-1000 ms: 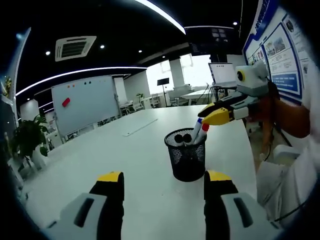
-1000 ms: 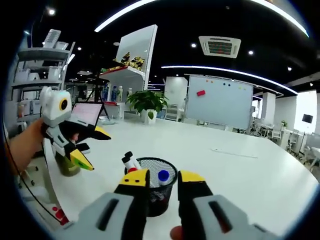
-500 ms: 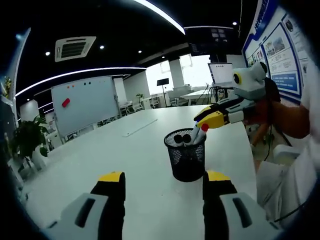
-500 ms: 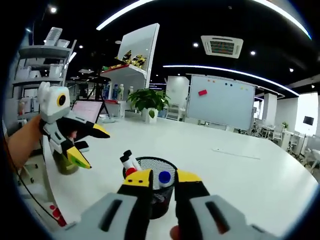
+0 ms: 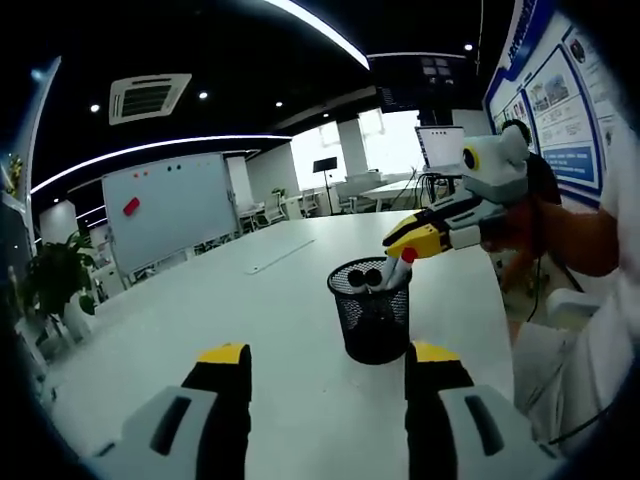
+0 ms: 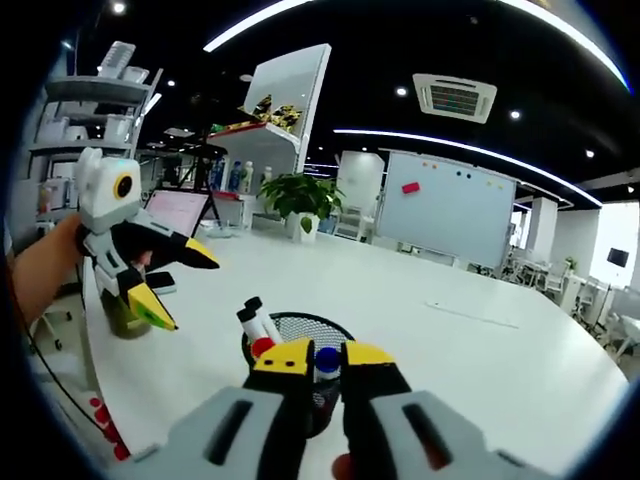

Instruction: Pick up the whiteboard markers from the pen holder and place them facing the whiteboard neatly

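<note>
A black mesh pen holder [image 5: 371, 322] stands on the white table [image 5: 190, 330] with several whiteboard markers upright in it. My right gripper [image 5: 408, 238] comes in from the right, its tips at the marker tops. In the right gripper view its jaws [image 6: 326, 356] are pressed in on a blue-capped marker [image 6: 325, 360] above the holder [image 6: 290, 335]; a red-capped marker [image 6: 262, 347] and a black-capped one [image 6: 252, 305] stand to the left. My left gripper [image 5: 327, 358] is open, short of the holder, and appears held wide open [image 6: 180, 284]. The whiteboard [image 5: 170, 206] [image 6: 455, 212] stands beyond the table.
A flat white strip [image 5: 281, 253] lies on the table towards the whiteboard. A potted plant [image 6: 300, 196], a laptop [image 6: 180, 213] and a green cup [image 6: 122, 322] sit near the table's far-left edge. The person's arm [image 5: 590, 240] is at the right.
My right gripper's jaws have narrowed from a wider gap onto the blue-capped marker, and the gripper has crept in over the holder. The left gripper has stayed open and still.
</note>
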A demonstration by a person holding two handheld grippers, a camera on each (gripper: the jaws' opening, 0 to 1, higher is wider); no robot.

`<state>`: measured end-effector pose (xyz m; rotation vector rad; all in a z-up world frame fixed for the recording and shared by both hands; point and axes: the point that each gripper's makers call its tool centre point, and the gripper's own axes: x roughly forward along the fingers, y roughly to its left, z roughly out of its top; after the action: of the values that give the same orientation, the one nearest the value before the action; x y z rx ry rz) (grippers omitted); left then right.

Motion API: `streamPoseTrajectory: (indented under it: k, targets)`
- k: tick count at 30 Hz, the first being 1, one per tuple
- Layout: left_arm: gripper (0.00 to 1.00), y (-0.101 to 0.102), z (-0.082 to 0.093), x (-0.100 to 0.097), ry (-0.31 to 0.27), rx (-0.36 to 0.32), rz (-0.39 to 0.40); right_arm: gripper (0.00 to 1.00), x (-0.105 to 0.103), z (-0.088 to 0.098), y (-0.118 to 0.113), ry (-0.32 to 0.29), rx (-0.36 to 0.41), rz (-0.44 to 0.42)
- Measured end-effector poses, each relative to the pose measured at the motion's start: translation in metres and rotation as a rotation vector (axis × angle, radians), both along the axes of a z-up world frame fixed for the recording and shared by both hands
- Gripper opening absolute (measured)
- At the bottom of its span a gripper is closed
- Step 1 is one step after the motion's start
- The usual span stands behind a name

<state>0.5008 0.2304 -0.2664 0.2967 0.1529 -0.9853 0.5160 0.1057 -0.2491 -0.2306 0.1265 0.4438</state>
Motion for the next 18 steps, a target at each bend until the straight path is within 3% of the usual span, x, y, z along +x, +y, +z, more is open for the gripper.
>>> streamPoseTrajectory:
  k: [12,18]
  targets:
    - [0.62,-0.002,0.001,0.001,-0.005,0.002,-0.006,0.10,-0.002,0.000,0.000,-0.003,0.004,0.009]
    - [0.62,-0.002,0.001,0.001,-0.004,0.002,-0.005,0.10,-0.007,0.019,0.000,-0.066,0.061,0.017]
